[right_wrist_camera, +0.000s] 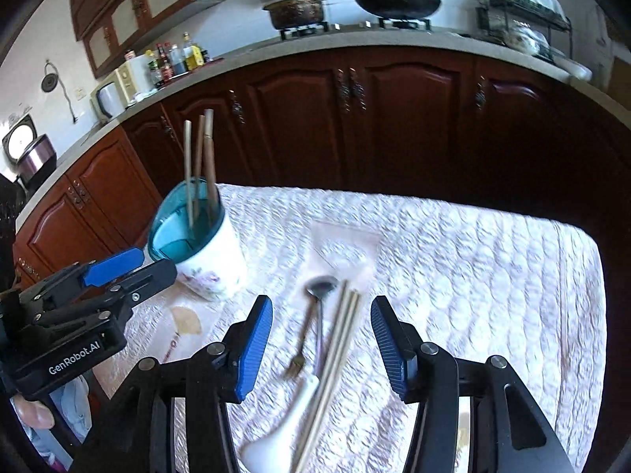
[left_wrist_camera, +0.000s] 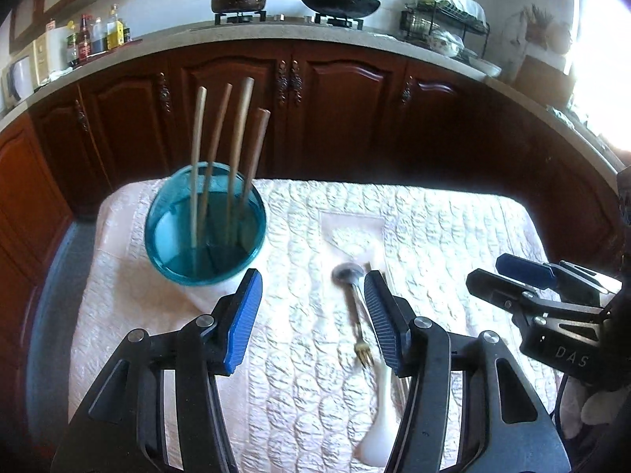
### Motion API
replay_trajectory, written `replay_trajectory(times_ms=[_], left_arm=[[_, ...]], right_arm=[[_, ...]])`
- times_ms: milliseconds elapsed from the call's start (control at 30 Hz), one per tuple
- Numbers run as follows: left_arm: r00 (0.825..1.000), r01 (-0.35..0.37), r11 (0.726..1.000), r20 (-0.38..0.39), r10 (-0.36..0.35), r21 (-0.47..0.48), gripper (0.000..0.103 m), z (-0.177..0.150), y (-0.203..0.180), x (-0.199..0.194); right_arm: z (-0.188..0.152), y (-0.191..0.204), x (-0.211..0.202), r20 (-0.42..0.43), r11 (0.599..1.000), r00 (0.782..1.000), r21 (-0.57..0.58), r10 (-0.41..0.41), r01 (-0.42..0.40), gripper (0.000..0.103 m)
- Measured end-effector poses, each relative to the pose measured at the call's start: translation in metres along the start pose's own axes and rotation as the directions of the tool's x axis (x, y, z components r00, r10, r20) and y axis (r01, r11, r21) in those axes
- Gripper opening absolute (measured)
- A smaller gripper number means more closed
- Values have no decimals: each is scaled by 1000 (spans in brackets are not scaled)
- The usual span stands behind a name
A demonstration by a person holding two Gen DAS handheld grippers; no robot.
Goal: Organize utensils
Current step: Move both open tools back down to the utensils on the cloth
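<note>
Left wrist view sits low over the quilted table (left_wrist_camera: 453, 228), looking forward past its own fingers toward the cabinets (left_wrist_camera: 335, 110); cup (left_wrist_camera: 205, 224) close, ahead-left; right wrist view same heading, placed right of the cup (right_wrist_camera: 197, 244), cup farther left; both share the cup, the cutlery pile (right_wrist_camera: 323, 339) right of the cup, cabinets, stove (right_wrist_camera: 355, 23); each view catches the other gripper at its edge.
</note>
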State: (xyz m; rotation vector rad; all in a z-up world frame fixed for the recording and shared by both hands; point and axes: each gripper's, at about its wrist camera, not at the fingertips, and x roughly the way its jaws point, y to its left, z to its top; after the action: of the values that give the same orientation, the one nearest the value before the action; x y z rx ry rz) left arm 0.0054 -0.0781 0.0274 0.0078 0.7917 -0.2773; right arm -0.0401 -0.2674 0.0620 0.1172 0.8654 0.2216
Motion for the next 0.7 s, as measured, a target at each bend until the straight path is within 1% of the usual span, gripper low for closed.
replay_trajectory(times_ms=[267,433,600,700], left_arm=[[1000,14,1000,-24,-14,18,54,-11,-15,5],[999,31,999,-41,-30,30,53,-17,-22,9],[995,74,997,-76,-71,38,53,-26,-26,18],[987,115,992,-122,-109,46,54,-33,-29,26]], right_arm=[[-12,-18,-8,11,998,1000,53,-20,19,50],[-17,-23,-6,4,998,1000,62,-30,30,50],[-27,-30,1,-24,997,999,77,-29,31,53],[-35,-34,7,-46,996,999,82,-28,31,53]])
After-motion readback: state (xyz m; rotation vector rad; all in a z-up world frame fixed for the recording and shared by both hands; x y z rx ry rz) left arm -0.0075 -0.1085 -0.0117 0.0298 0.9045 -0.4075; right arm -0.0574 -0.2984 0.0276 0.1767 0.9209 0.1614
